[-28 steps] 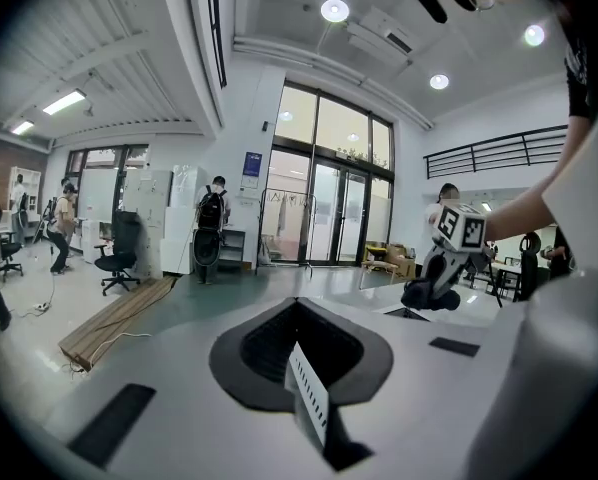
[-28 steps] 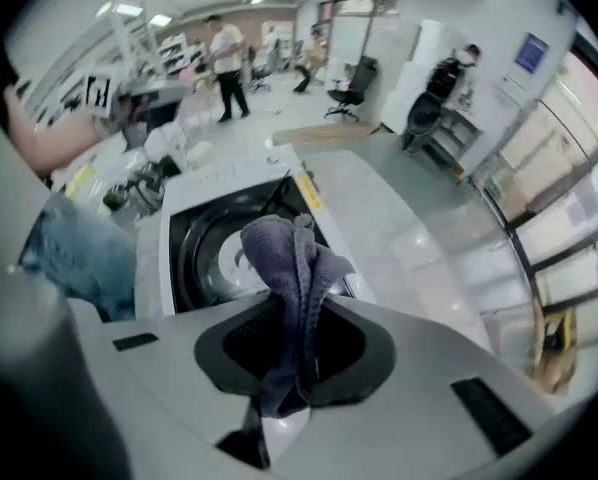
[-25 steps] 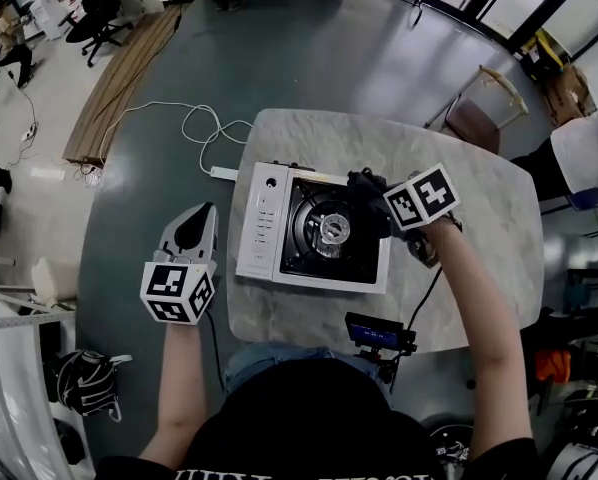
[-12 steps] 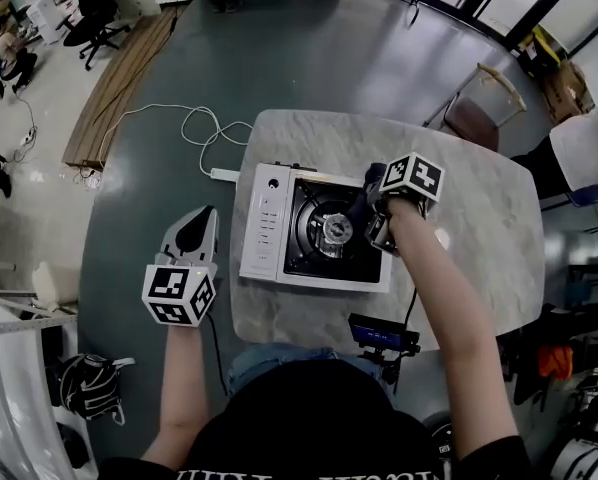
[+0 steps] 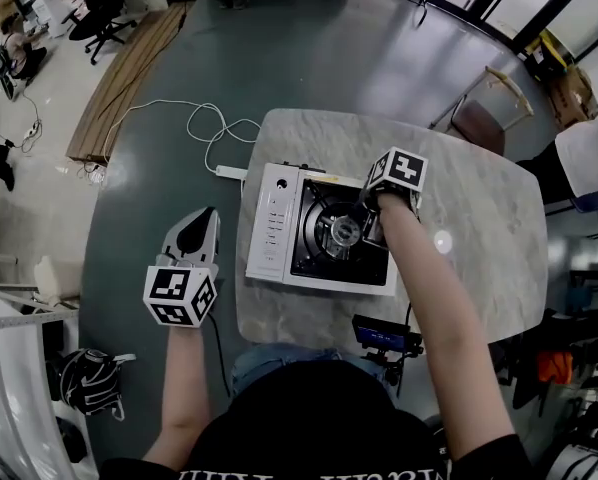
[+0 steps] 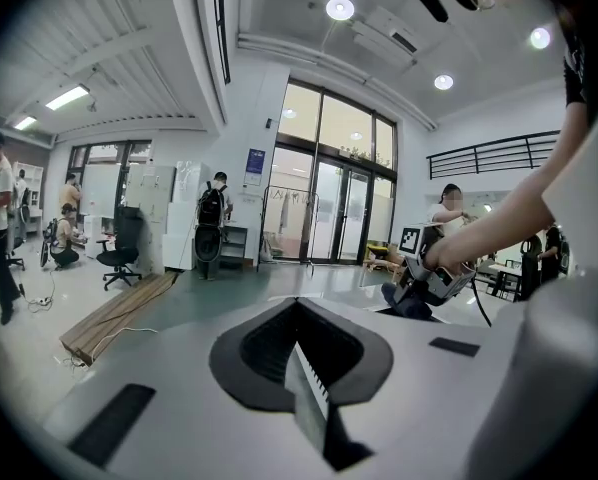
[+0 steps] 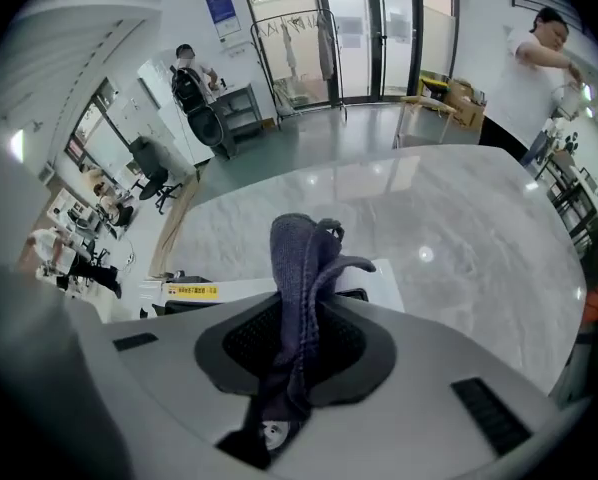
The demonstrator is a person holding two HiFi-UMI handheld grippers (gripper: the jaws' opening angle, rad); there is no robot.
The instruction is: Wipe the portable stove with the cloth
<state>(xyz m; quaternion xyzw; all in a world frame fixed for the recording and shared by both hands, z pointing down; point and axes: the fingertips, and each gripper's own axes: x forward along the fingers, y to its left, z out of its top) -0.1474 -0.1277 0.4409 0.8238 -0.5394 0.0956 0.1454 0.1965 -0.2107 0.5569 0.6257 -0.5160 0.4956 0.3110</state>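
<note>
Right gripper (image 5: 365, 212) slid onto stove (image 5: 271, 230) — clenching cloth (image 7: 301, 258); left gripper (image 5: 201, 218) clenched empty; marble table (image 5: 479, 218).

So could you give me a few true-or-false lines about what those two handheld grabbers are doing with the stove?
1. The right gripper is clamped on a dark cloth. True.
2. The left gripper grips the portable stove. False: it is shut on nothing, over the floor, left of the table.
3. The portable stove sits on the table. True.
4. A pot stands on the burner. False: the burner is bare.
</note>
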